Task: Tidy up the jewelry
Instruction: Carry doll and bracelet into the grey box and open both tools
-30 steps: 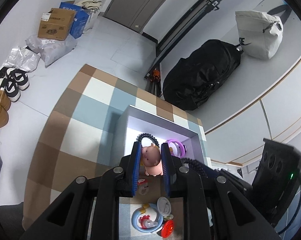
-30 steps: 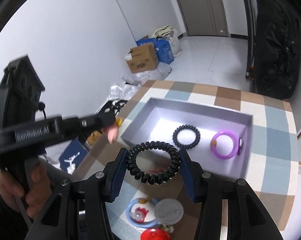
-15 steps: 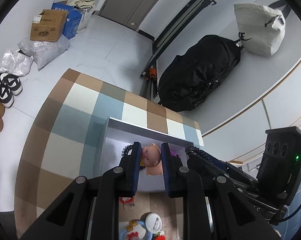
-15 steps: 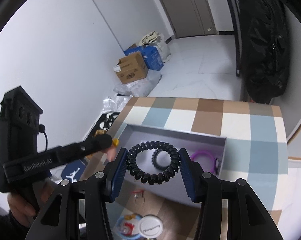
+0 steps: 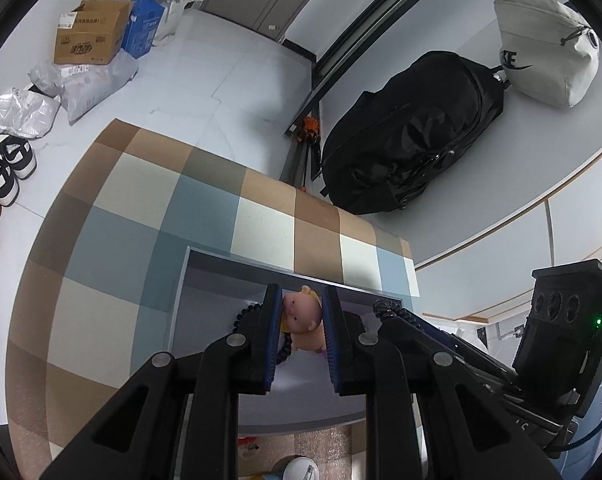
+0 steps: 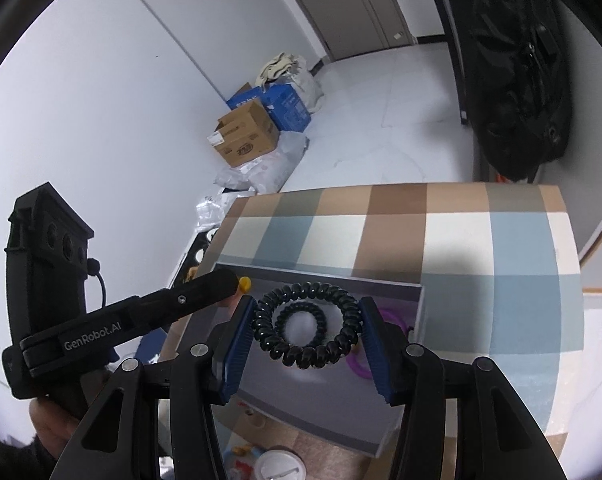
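Left wrist view: the left tongs are clenched narrow on a small pink pig charm, which is pinched between the two blue pads and hangs above the grey tray. A strand of dark beads shows just beneath the charm, and whether it is joined to the charm cannot be told.

From the right wrist view, the right tongs stand about half spread and grasp one large black spiral hair tie, its coil pressed against both pads; it too hangs over the tray, near its front wall.

Counted inside the tray: one smaller black spiral tie, seen through the ring of the held one, and one purple ring, partly hidden by the right pad. That makes two black spiral ties in all, one purple ring and one pig charm.

The tray sits on the counter, which is covered with a cloth checked in brown, blue and cream. At the counter's near edge lie a few small trinkets, among them one white round disc; the others are too cut off to count.
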`<action>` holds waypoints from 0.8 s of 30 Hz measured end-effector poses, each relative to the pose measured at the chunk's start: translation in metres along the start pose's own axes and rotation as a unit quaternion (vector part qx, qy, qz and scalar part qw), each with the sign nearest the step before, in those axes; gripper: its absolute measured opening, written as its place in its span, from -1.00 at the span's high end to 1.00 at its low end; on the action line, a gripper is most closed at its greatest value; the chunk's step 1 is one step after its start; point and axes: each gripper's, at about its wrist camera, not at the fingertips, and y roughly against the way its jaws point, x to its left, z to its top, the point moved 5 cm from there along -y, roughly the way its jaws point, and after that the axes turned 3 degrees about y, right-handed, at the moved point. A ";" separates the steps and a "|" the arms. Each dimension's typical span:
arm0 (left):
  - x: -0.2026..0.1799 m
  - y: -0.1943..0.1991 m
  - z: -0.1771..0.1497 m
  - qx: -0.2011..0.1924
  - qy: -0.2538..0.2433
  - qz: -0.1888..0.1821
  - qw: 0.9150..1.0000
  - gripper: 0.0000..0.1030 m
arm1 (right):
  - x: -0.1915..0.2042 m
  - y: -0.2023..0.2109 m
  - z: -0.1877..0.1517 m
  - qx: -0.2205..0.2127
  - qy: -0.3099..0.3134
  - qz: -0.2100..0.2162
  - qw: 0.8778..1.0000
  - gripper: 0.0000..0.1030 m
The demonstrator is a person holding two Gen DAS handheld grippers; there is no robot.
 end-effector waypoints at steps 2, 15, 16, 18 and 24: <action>0.000 -0.003 -0.001 0.005 0.003 0.000 1.000 0.71 | -0.003 -0.001 0.000 0.002 -0.003 0.000 1.000 0.00; 0.008 -0.008 0.001 0.028 0.056 -0.022 0.998 0.17 | -0.003 0.007 0.003 -0.015 -0.011 0.014 1.000 -0.39; 0.008 -0.004 0.003 0.019 0.056 -0.020 0.998 0.03 | -0.003 0.011 0.003 -0.023 -0.011 0.015 1.000 -0.43; 0.009 0.001 0.005 0.009 0.056 -0.019 0.998 -0.12 | -0.003 0.016 0.005 -0.032 -0.011 0.015 0.999 -0.44; 0.009 0.010 0.003 0.001 0.046 -0.014 0.999 -0.14 | -0.007 0.024 0.003 -0.044 -0.016 0.015 0.999 -0.70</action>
